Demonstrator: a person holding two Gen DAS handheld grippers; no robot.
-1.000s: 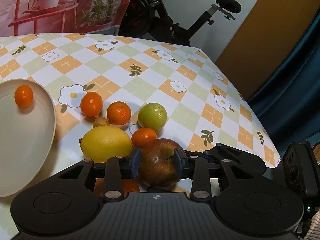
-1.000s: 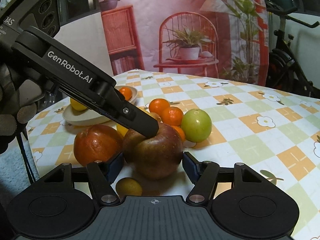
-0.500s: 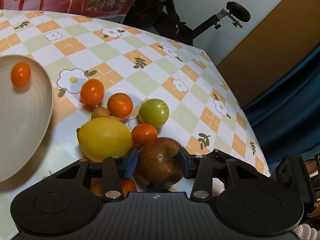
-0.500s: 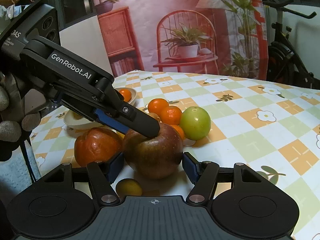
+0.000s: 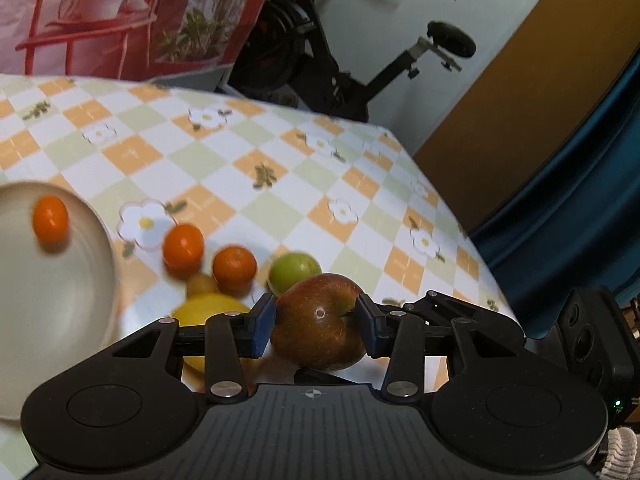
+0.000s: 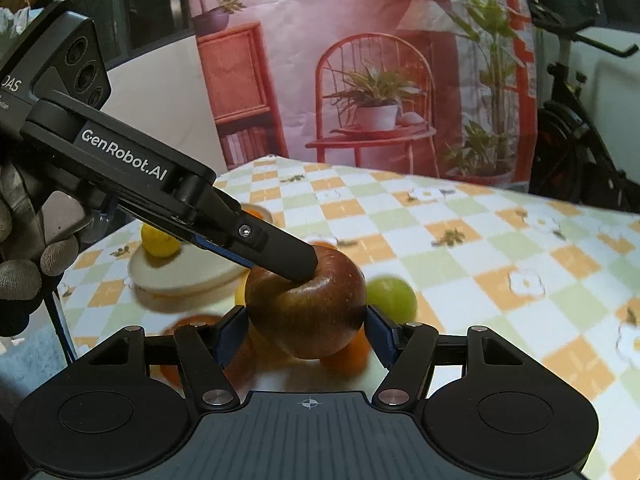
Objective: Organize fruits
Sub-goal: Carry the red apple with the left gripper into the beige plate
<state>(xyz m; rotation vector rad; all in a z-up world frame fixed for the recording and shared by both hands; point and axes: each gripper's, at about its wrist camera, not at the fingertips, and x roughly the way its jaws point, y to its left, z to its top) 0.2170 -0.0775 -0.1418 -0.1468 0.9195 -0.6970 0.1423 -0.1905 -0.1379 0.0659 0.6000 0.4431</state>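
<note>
Apple (image 5: 320, 320) now lifted clear of the counter (image 5: 280, 160); a second ago it sat on it. Right fingers (image 6: 230, 336) clamp its sides. Left fingers (image 5: 264, 326) have just widened slightly and grip it at the stem dip. Left view count: one apple, three mandarins (image 5: 234, 266) (one in the plate (image 5: 60, 320)), one lemon (image 5: 204, 312), one green fruit (image 5: 294, 270).

The right gripper (image 6: 306, 330) clamps the red apple (image 6: 306, 312) above the table (image 6: 460, 248).
</note>
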